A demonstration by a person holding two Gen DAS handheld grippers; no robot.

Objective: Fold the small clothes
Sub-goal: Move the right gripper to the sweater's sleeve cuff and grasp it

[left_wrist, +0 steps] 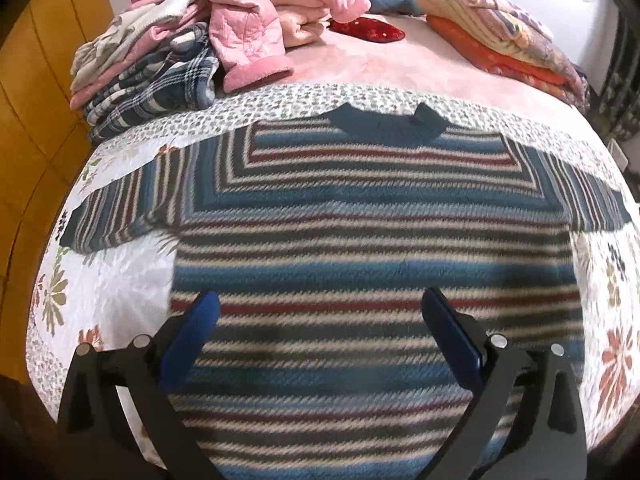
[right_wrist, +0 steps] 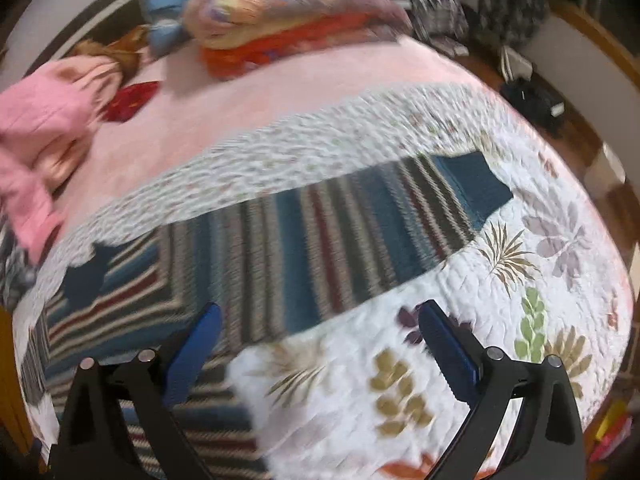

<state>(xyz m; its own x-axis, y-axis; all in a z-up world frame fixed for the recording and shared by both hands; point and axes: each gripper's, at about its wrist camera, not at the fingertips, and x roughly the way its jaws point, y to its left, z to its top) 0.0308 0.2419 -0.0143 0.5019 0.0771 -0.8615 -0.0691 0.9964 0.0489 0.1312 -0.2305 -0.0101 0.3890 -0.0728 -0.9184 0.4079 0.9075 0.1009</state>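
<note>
the striped sweater (left_wrist: pixel 360 216) lies flat on the floral quilt (left_wrist: pixel 116 280), which covers the near part of the bed. the collar (left_wrist: pixel 384 124) points to the far side and both sleeves are spread outward. this layout appears deliberate: with the body smoothed and the sleeves extended, each fold line is exposed and reachable. no fold is visible yet, so the task is judged to be at its start for this garment.

the right wrist view shows the right sleeve (right_wrist: pixel 360 232) running out to its plain blue cuff (right_wrist: pixel 476 188), lying flat on the quilt. that view is motion-blurred, so fine detail of the weave cannot be confirmed.

beyond the quilt, a stack of clothes (left_wrist: pixel 160 64) with a pink padded jacket (left_wrist: pixel 256 20) sits at the far left of the bed, well apart from the sweater. folded blankets (left_wrist: pixel 500 36) sit at the far right. they are judged to be kept clear of the working area.

left gripper (left_wrist: pixel 320 312): jaws spread wide, hanging over the lower body of the sweater, nothing between the fingers. contact with the fabric cannot be confirmed.

right gripper (right_wrist: pixel 318 322): jaws equally wide, empty, positioned over the spot where the sleeve meets the sweater body, one finger over stripes and the other over bare quilt. no grip on anything.
</note>
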